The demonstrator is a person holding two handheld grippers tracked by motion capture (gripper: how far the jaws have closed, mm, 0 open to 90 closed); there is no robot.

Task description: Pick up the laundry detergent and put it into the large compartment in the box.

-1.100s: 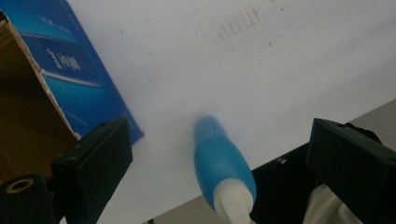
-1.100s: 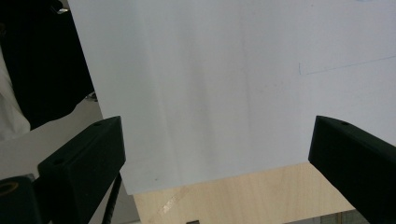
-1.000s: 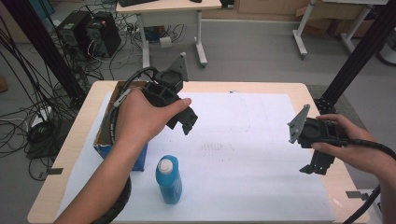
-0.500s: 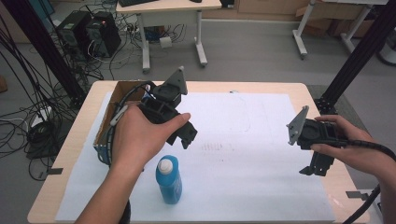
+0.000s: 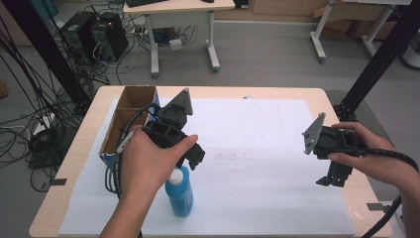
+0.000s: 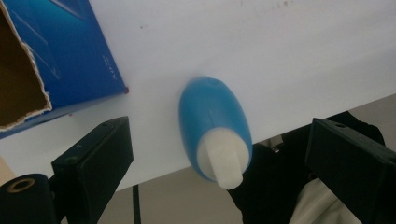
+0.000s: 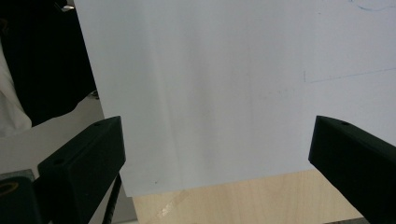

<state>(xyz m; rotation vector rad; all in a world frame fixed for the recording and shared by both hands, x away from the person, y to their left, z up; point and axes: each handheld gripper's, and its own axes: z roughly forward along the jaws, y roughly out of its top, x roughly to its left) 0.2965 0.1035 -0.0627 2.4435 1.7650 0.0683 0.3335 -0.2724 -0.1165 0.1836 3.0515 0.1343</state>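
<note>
A blue bottle (image 5: 180, 195) with a white cap (image 5: 174, 176) stands upright on the white paper sheet (image 5: 267, 193) near the table's front left. My left gripper (image 5: 194, 157) hovers just above and behind the cap, jaws pointing down. In the left gripper view the bottle (image 6: 212, 119) and its cap (image 6: 223, 158) sit between the wide-apart jaws of my left gripper (image 6: 219, 137), untouched. My right gripper (image 5: 333, 177) is held over the paper's right edge. Seen from its own camera, the right gripper (image 7: 215, 140) is open with nothing between its jaws.
An open cardboard box (image 5: 124, 116) with blue sides (image 6: 70, 46) stands at the table's left, just behind my left hand. Bare wooden table (image 7: 243, 200) shows past the paper's edge. Desks and cables lie on the floor beyond.
My left gripper has moved from beside the box toward the table's front, down to just over the bottle's cap. The right gripper has hardly moved.
</note>
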